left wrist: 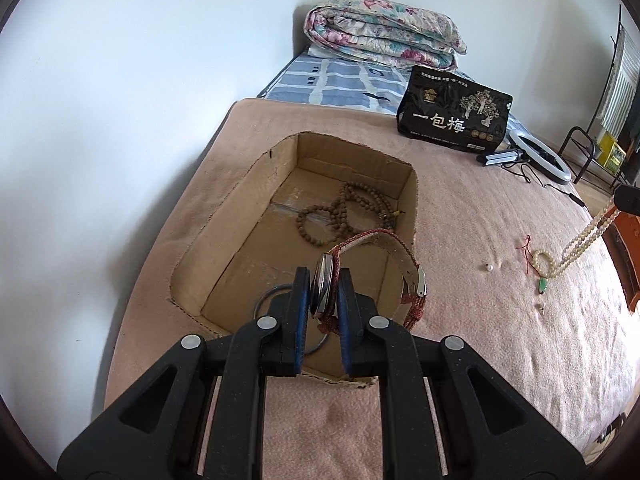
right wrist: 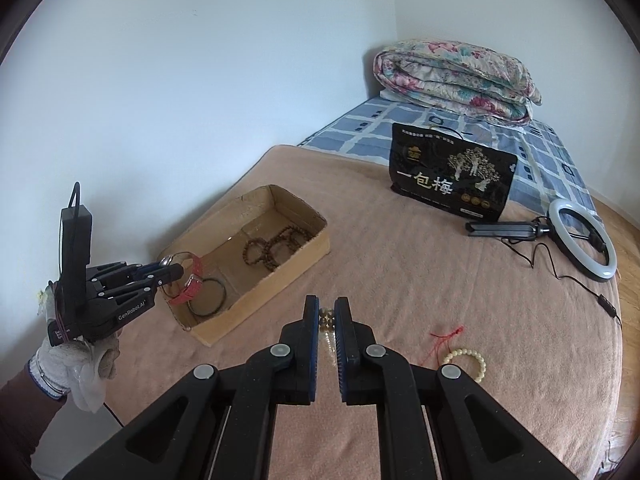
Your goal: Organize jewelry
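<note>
Left wrist view: my left gripper (left wrist: 323, 292) is clamped on a wristwatch (left wrist: 325, 286), pads squeezing the case edge-on, red strap (left wrist: 412, 304) looping out to the right and hanging over the near right part of the cardboard box (left wrist: 240, 188). Box sits open on the pink blanket (left wrist: 460, 240), just beyond my fingers. Inside it, a dark bangle (left wrist: 264, 300) near the front wall, partly hidden behind my jaws, and brown wooden bead strands (left wrist: 344, 212) toward the far end. Right of the box on the blanket: a small loose pearl (left wrist: 488, 267), a red cord (left wrist: 527, 250), a cream bead bracelet (left wrist: 546, 266) with a green pendant (left wrist: 543, 286), and a long pale bead necklace (left wrist: 588, 234) rising to the right edge. Right wrist view: my right gripper (right wrist: 327, 318) is closed on pale beads (right wrist: 326, 316), a few of them visible between the pads, the strand dangling below. Cream bracelet lies near, to the right of my fingers; my gloved left hand (right wrist: 80, 356) holds the other gripper over the near end of the box. Farther back: black snack bag (right wrist: 450, 172), ring light (right wrist: 582, 246) lying flat, blue checked sheet (right wrist: 360, 132), folded floral quilt (right wrist: 456, 78) against the wall.
</note>
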Motion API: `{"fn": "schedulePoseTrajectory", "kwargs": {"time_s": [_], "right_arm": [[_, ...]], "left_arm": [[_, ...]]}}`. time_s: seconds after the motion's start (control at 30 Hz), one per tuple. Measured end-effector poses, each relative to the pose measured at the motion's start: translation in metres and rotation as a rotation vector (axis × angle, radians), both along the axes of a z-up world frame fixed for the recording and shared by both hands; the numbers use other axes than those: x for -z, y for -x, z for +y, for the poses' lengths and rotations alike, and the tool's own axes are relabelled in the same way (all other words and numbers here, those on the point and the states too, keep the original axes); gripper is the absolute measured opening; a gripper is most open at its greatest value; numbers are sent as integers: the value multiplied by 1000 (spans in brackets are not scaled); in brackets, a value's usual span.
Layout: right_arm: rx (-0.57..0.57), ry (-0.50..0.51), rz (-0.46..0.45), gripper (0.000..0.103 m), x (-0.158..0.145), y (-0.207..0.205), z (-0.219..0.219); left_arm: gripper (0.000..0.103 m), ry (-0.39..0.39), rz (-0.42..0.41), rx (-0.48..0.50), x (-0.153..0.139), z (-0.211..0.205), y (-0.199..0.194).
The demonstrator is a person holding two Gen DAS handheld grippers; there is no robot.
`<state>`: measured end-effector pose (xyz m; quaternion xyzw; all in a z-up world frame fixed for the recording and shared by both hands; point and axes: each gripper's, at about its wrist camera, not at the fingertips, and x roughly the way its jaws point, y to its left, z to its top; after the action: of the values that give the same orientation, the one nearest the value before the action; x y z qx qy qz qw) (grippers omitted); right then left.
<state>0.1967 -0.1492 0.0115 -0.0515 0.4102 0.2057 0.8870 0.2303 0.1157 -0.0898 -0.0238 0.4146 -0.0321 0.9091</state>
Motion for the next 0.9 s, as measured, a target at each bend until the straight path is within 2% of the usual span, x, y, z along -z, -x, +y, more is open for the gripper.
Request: {"fn": "schedulePoseTrajectory", "kwargs": {"time_s": [0.43,0.9], "right_arm": [[-78,-12,-6,5,-2,-28,69],[-123,-50,23,5,12,-55,116]], "left_arm": [[11,4,24,-56,17,42,-11],[11,5,45,-63,32,52,-40]]}}
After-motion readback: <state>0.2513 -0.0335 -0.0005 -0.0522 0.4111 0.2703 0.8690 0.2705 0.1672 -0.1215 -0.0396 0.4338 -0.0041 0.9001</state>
